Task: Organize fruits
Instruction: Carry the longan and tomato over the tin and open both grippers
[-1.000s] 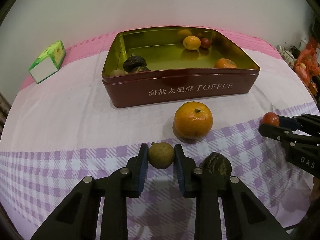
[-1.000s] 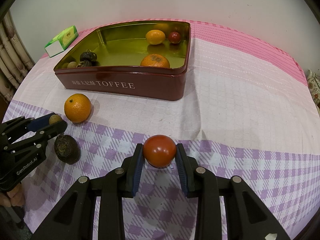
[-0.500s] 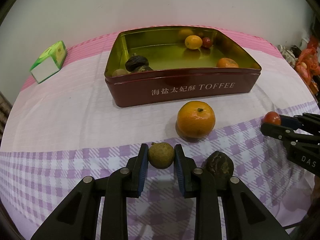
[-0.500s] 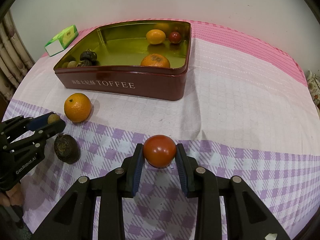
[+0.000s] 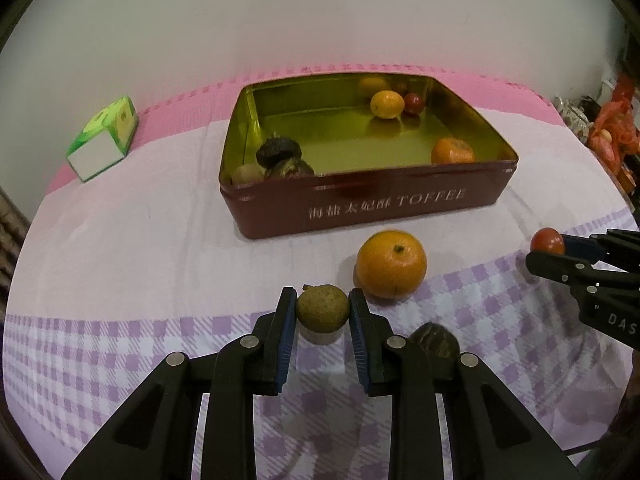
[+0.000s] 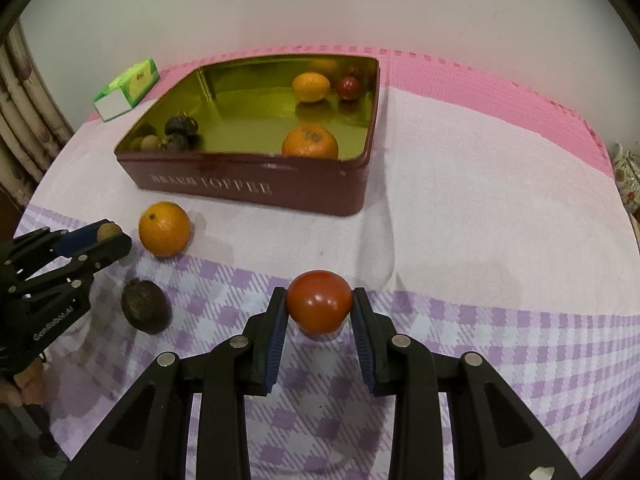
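My left gripper (image 5: 322, 312) is shut on a small olive-brown round fruit (image 5: 322, 308), held just above the checked cloth. My right gripper (image 6: 320, 304) is shut on a red tomato (image 6: 319, 301). A red toffee tin (image 5: 400, 204) with a gold inside stands behind both; it holds several fruits: dark ones at its left end, an orange, a yellow citrus and a small red one. An orange (image 5: 391, 263) lies on the cloth in front of the tin. A dark wrinkled fruit (image 6: 143, 306) lies nearer, partly hidden behind my left fingers in the left wrist view.
A green and white carton (image 5: 105, 143) lies at the back left of the table. Red bags and clutter (image 5: 612, 128) sit past the right edge. A curtain (image 6: 24, 120) hangs at the far left. A white wall rises behind the table.
Both grippers keep their hold on their fruits. The left wrist view has shifted slightly, so the tin and the orange sit a little further right in it.
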Action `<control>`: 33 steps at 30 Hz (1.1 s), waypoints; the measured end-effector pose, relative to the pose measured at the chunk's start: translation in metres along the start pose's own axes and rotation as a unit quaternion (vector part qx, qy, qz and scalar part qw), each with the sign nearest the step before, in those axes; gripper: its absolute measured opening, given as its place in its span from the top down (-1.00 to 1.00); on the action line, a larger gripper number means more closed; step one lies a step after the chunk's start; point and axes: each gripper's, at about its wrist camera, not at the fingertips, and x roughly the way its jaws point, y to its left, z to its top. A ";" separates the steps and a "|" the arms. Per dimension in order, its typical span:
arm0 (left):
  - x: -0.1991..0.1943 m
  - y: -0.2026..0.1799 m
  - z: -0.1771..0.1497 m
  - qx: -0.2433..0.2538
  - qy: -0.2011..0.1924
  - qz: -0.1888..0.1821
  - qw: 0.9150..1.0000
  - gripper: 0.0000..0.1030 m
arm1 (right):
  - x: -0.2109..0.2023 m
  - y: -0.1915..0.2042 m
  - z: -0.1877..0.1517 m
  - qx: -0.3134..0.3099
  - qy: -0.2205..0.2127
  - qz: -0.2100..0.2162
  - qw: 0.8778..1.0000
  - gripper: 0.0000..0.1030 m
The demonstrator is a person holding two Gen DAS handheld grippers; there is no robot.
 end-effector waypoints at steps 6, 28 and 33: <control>-0.012 0.001 0.018 0.002 -0.024 -0.005 1.000 0.47 | -0.019 0.004 0.016 -0.002 -0.022 0.014 1.000 0.43; 0.029 0.019 0.090 -0.002 -0.021 0.017 1.000 0.47 | 0.024 0.012 0.099 -0.030 -0.020 0.014 0.999 0.43; 0.043 0.017 0.093 0.005 -0.013 0.018 1.000 0.47 | 0.036 0.012 0.106 -0.030 -0.012 0.012 0.999 0.43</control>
